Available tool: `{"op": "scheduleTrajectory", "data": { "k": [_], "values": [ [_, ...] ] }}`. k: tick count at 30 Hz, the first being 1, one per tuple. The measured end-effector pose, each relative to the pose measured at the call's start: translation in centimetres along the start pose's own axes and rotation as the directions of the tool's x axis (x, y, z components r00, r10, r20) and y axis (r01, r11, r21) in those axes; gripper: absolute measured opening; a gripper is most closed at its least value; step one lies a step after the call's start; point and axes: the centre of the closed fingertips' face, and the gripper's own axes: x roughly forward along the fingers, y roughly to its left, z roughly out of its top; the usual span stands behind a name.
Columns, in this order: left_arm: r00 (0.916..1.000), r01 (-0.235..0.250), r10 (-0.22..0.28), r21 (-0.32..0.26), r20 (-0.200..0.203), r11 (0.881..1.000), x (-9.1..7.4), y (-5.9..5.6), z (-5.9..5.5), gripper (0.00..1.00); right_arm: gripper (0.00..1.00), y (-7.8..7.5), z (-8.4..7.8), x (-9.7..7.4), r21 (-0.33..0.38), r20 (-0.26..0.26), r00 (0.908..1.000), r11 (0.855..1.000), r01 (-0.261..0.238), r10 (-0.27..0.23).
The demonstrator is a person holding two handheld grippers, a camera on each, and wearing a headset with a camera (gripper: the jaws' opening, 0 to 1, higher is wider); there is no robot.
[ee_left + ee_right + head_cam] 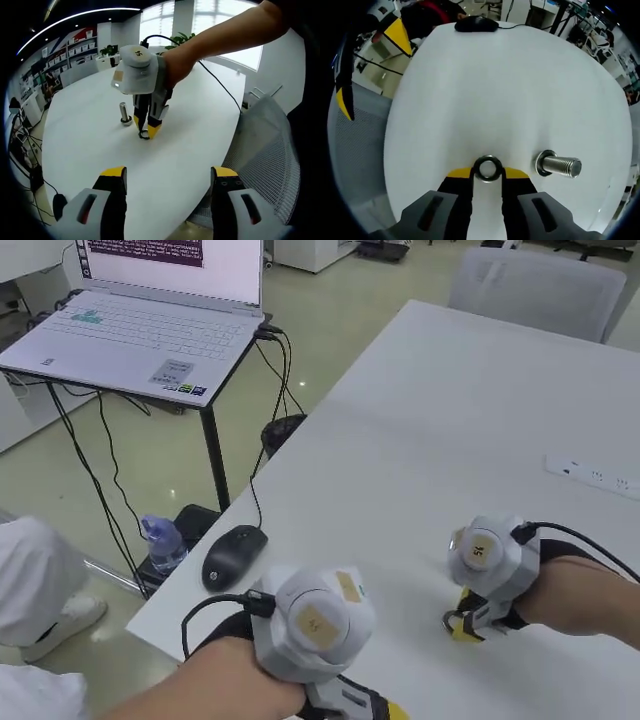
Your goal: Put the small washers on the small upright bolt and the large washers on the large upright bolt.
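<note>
The right gripper is pressed together on a washer. The washer is pinched by its edge between the yellow tips, with its open ring standing clear beyond them. In the right gripper view, the washer sits low over the table.

The bolt stands upright on the table, just beside the held washer and apart from it. In the right gripper view it lies to the right of the tips, with its threaded shank pointing toward the camera. A darker, wider ring surrounds the foot of the bolt. It is not possible to tell whether this is the bolt head or a washer already seated there.

In the left gripper view, the right gripper points down at the table from above. The washer is at its tips and the bolt is on the table close to its left.

The left gripper has its jaws spread wide with nothing between them. It is near the table edge, well apart from the bolt.

In the head view, both grippers are at the near end of the table. A black mouse lies on the near left corner. A white power strip lies toward the right side. A laptop is open on a separate stand to the left.
</note>
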Motion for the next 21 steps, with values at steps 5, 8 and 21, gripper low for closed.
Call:
{"op": "scheduleTrajectory", "data": {
  "k": [5, 8, 21],
  "values": [
    [1.0000, 0.000, 0.000, -0.002, 0.001, 1.000, 0.2, 0.0, -0.1, 0.68, 0.21, -0.1, 0.1, -1.3, 0.009, 0.023, 0.9997, 1.000, 0.004, -0.005],
    [1.0000, 0.000, 0.000, 0.002, 0.005, 1.000, 0.3, 0.0, 0.0, 0.69, 0.21, -0.2, 0.1, -2.6, 0.016, 0.040, 0.9992, 1.000, 0.009, -0.009],
    [0.9995, 0.000, 0.000, 0.002, 0.031, 1.000, 0.8, 0.2, 0.5, 0.73, 0.21, -2.3, -2.0, -9.6, 0.073, 0.092, 0.9938, 0.996, 0.056, -0.063]
  ]
}}
